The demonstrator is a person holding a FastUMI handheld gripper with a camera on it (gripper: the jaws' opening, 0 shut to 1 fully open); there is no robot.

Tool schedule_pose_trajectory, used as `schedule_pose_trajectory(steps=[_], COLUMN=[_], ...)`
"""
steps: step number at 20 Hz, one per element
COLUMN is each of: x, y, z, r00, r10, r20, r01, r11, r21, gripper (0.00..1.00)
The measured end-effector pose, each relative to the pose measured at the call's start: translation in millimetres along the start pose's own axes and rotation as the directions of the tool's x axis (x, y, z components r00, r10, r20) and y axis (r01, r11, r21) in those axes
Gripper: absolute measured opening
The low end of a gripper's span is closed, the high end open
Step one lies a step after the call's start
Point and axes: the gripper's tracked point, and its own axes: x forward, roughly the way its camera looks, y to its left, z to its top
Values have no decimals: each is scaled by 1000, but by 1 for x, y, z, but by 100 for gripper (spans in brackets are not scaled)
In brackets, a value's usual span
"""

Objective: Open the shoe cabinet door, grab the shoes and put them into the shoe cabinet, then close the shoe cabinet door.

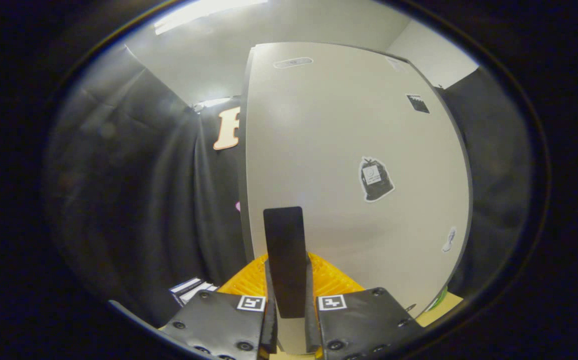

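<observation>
- The cabinet door (349, 150) stands white and upright just ahead of the gripper (289, 280), and carries several stickers.
- A black handle (285, 260) hangs on the door's near face, between the 2 orange fingers (331, 282).
- The jaws sit narrow, each side close against the handle; whether both press on it cannot be told.

Cabinet door (354, 150) blocks the tool (289, 280) ahead; open room lies left.
</observation>
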Motion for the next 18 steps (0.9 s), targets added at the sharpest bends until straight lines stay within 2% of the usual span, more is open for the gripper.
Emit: schedule_pose_trajectory(steps=[5, 18], x=[-27, -98], y=[-7, -34], z=[4, 13], r00=[1000, 992], r10=[10, 122], r20=[0, -19], r01=[-10, -122], r11=[1000, 993], r21=[1, -2], gripper=[24, 22])
